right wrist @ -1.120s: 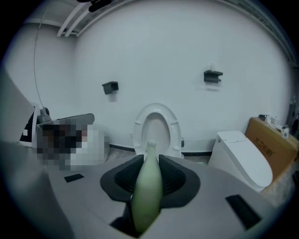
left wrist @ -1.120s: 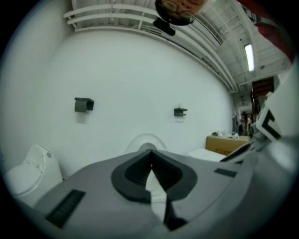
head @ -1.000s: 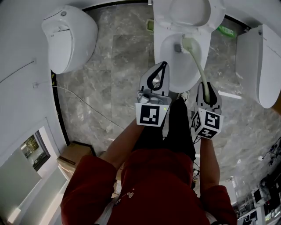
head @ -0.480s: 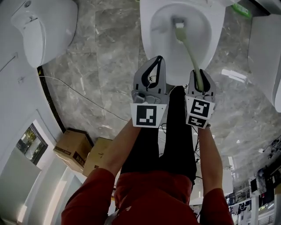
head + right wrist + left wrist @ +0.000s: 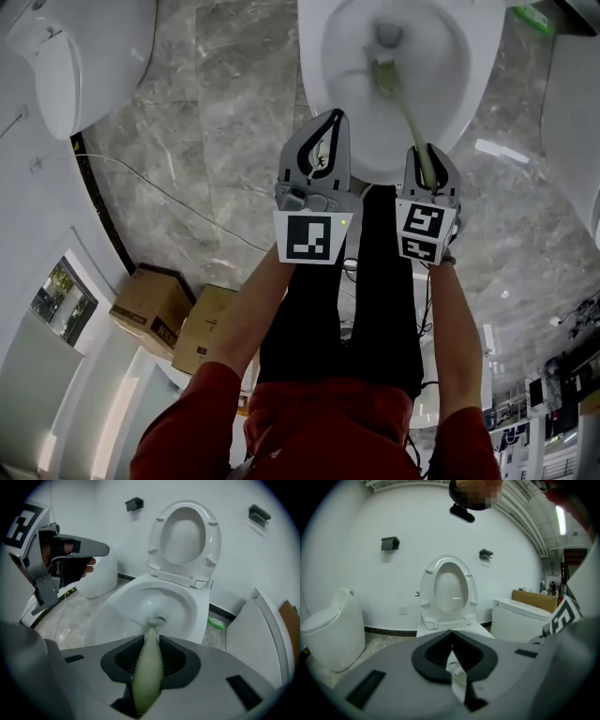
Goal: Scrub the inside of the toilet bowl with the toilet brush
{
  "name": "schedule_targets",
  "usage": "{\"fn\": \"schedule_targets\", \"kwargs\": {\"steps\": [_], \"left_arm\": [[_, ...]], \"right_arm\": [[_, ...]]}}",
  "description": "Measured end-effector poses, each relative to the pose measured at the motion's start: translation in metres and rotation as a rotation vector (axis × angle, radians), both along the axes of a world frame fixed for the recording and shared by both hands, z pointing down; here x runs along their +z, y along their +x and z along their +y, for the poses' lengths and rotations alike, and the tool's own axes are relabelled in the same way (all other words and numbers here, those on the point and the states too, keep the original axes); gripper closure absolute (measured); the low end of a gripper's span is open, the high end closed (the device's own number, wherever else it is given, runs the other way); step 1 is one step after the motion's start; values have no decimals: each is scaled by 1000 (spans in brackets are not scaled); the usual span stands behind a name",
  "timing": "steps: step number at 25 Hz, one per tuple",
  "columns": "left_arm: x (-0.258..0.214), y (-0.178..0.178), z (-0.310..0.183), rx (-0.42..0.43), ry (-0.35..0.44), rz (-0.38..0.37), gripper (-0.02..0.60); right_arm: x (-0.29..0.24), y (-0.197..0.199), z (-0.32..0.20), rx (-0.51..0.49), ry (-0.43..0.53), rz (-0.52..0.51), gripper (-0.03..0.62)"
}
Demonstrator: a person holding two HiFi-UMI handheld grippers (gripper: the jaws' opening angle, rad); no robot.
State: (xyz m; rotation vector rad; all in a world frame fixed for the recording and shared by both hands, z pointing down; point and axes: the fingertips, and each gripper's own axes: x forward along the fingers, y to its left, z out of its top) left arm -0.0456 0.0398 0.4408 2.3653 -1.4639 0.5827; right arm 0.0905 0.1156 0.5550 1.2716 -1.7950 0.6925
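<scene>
In the head view, the left gripper (image 5: 330, 122) hangs over the near left rim of the white ceramic toilet bowl (image 5: 311, 70), and its jaws look drawn together. The right gripper (image 5: 427, 155) sits just beside it at the near right rim. A pale green plastic toilet brush (image 5: 386, 80) runs forward out of its jaws, and the brush head lies inside the bowl, close to the drain opening. Around the bowl is a grey marble floor (image 5: 216, 141). A second white toilet (image 5: 75, 56) stands at the floor's far left edge, and two brown cardboard boxes (image 5: 148, 305) sit near the left wall.

In the left gripper view, the jaws are clenched tip to tip with nothing between the black pads. Straight ahead is the white raised toilet seat (image 5: 450, 592), standing against the wall. Another white fixture stands to each side of it.

In the right gripper view, the jaws are clamped tight on the brush's thick handle. The handle fills the gap between the pads and narrows toward the head, which touches the bowl's inner wall just at the drain. The left gripper shows at the upper left, clear of the brush. A small green object (image 5: 216, 622) lies on the floor to the right of the bowl's base.
</scene>
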Motion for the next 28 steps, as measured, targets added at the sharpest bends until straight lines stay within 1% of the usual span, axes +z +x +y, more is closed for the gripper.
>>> {"fn": "schedule_targets", "kwargs": {"steps": [3,8,13,18,24,28], "left_arm": [[0,-4,-3,-17,-6,10,580],[0,-5,-5,-20,-20,13,580],[3,-7,-10,-33,-20,14,580],[4,-3,-12,-21,-15,15,580],[1,3,-15,-14,-21,30,580],[1,5,-16,-19,-24,34,580]], "right_arm": [[5,4,-4,-130,30,59,499],[12,18,-14,-403,75,166,499],[16,31,-33,-622,109,243,499],[17,44,-59,-751,144,311,499],[7,61,-101,-941,212,432,499],[-2,65,-122,-1026,241,478,499]]}}
